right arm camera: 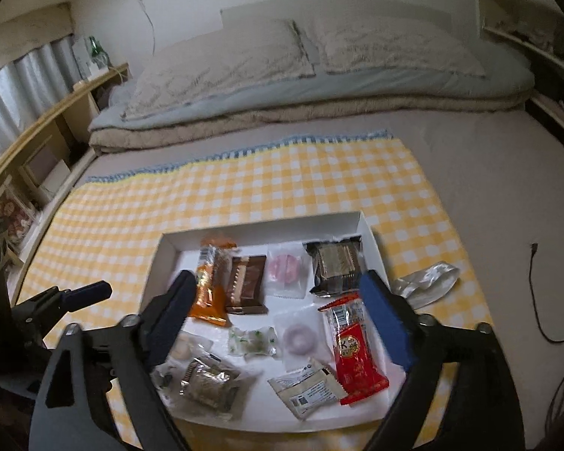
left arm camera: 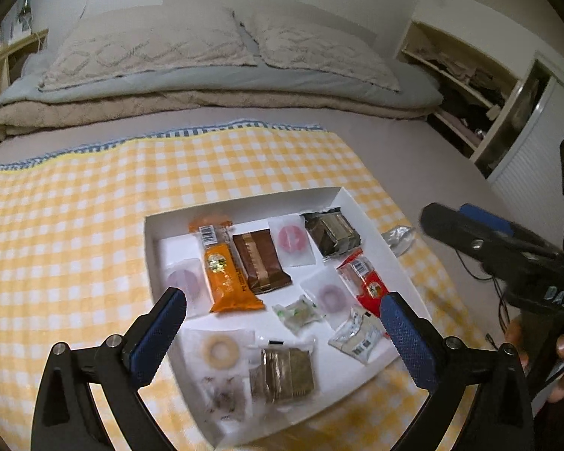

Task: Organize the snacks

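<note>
A shallow white tray [left arm camera: 244, 201] [right arm camera: 259, 225] lies on a yellow checked cloth [left arm camera: 75, 225] and holds several wrapped snacks. Among them are an orange packet [left arm camera: 225, 274] [right arm camera: 208, 289], a brown packet [left arm camera: 261, 261], a red packet [right arm camera: 357, 357], a dark cracker pack [left arm camera: 332, 231] and clear bags with ring sweets [left arm camera: 291, 238]. My left gripper [left arm camera: 284, 297] hangs open above the tray's near half with nothing between its fingers. My right gripper [right arm camera: 278, 278] is also open and empty over the tray. Each one shows at the side of the other's view.
A crumpled clear wrapper [right arm camera: 428, 278] lies on the cloth just right of the tray. Pillows [left arm camera: 150, 49] and a folded blanket [left arm camera: 206, 105] fill the far end of the bed. A shelf unit [left arm camera: 466, 82] stands at the right. A black cable [right arm camera: 537, 300] trails on the sheet.
</note>
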`<state>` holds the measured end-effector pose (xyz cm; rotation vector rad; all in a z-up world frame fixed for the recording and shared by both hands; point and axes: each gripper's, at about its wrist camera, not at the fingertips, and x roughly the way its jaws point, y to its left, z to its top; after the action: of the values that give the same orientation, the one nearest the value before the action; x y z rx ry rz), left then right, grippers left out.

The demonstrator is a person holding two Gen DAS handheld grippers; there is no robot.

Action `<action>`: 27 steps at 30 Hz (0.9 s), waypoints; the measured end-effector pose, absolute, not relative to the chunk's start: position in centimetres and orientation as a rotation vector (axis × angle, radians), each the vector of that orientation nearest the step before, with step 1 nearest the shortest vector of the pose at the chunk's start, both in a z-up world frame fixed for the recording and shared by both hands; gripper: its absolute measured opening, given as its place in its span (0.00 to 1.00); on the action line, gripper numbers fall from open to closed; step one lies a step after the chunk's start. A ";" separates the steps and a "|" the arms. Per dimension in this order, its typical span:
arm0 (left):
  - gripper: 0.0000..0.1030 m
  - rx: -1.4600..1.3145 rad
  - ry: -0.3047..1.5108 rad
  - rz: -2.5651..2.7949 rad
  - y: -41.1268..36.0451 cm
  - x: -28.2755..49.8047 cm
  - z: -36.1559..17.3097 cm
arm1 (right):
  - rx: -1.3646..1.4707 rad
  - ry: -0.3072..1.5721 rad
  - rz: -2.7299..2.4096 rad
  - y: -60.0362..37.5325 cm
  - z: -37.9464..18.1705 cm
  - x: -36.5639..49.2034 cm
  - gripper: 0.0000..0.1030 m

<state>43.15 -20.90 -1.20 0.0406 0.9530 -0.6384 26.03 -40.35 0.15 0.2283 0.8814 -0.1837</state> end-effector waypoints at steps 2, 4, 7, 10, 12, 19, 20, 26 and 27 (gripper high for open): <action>1.00 0.049 0.938 -0.629 -20.0 42.2 0.0 | 0.221 0.862 -0.188 -40.1 1.1 25.4 1.00; 1.00 0.048 0.925 -0.616 -18.9 41.3 1.3 | 0.215 0.853 -0.200 -39.8 2.0 24.7 1.00; 1.00 0.043 0.911 -0.571 -17.3 39.9 3.1 | 0.217 0.839 -0.201 -39.4 3.1 23.7 1.00; 1.00 0.070 0.910 -0.516 -16.1 38.5 4.6 | 0.208 0.816 -0.229 -38.6 4.2 22.3 1.00; 1.00 0.097 0.887 -0.465 -15.3 36.9 6.0 | 0.212 0.801 -0.235 -38.2 4.9 21.2 1.00; 1.00 0.084 0.744 -0.418 -12.4 30.1 10.2 | 0.170 0.740 -0.248 -35.9 7.1 17.5 1.00; 1.00 0.085 0.726 -0.403 -11.9 29.1 10.5 | 0.163 0.734 -0.250 -35.6 7.3 17.0 1.00; 1.00 0.079 0.642 -0.371 -8.4 22.5 11.5 | 0.131 0.696 -0.245 -34.0 8.3 14.2 1.00; 1.00 0.085 0.637 -0.366 -8.0 21.6 11.3 | 0.124 0.693 -0.245 -33.6 8.5 13.7 1.00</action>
<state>21.55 -7.95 11.32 0.0845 0.6367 -0.3660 13.72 -33.64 8.45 0.1244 0.6934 -0.2454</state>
